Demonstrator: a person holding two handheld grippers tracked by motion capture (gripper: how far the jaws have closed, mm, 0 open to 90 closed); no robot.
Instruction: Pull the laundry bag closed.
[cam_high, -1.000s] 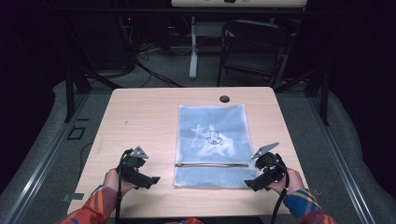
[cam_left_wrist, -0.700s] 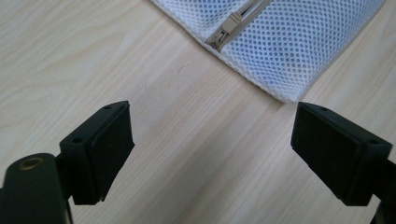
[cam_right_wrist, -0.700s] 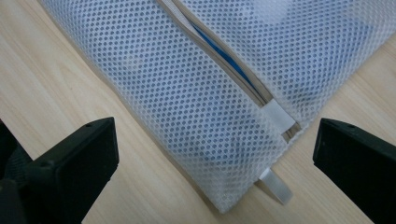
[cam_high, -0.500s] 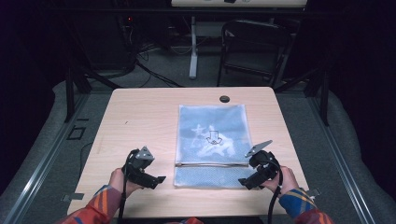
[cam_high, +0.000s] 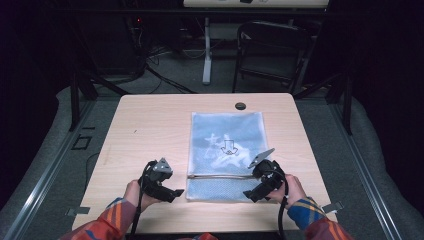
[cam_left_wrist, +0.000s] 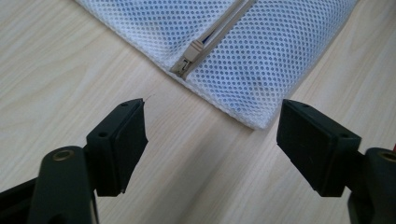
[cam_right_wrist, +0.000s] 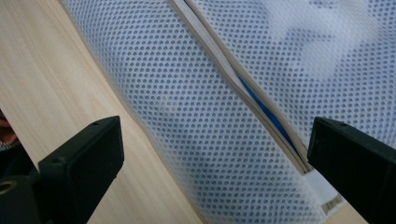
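Desk: the light wooden desk (cam_high: 150, 130) carries everything; both claws hover low over its near edge.
Bag: a flat white mesh laundry bag with something blue and white inside (cam_high: 227, 135) lies between the two claws and stretches away from them toward the far side of the desk.
Zipper: a beige zipper line (cam_high: 220, 176) crosses the bag near its near end, running from one claw toward the other; in the right claw view it gapes a little and blue shows through (cam_right_wrist: 261, 105).
Left claw: the left claw (cam_high: 176, 192) is just beside the near left corner of the bag and does not touch it. Its jaws have just been closing but are apart, with only bare desk between them (cam_left_wrist: 212, 154).
Right claw: the right claw (cam_high: 250, 194) hangs over the near right part of the bag, jaws wide apart and gripping nothing (cam_right_wrist: 212, 163).
Zipper pull: the small beige pull tab (cam_left_wrist: 190, 55) sits at the left end of the zipper, a little ahead of the left claw.
Handling: I judge the bag to be light, soft and limp; it will fold and slide on the smooth desk.
Where to hold: probably pinch the pull tab with the left claw, and pin the mesh beside the zipper end with the right claw.
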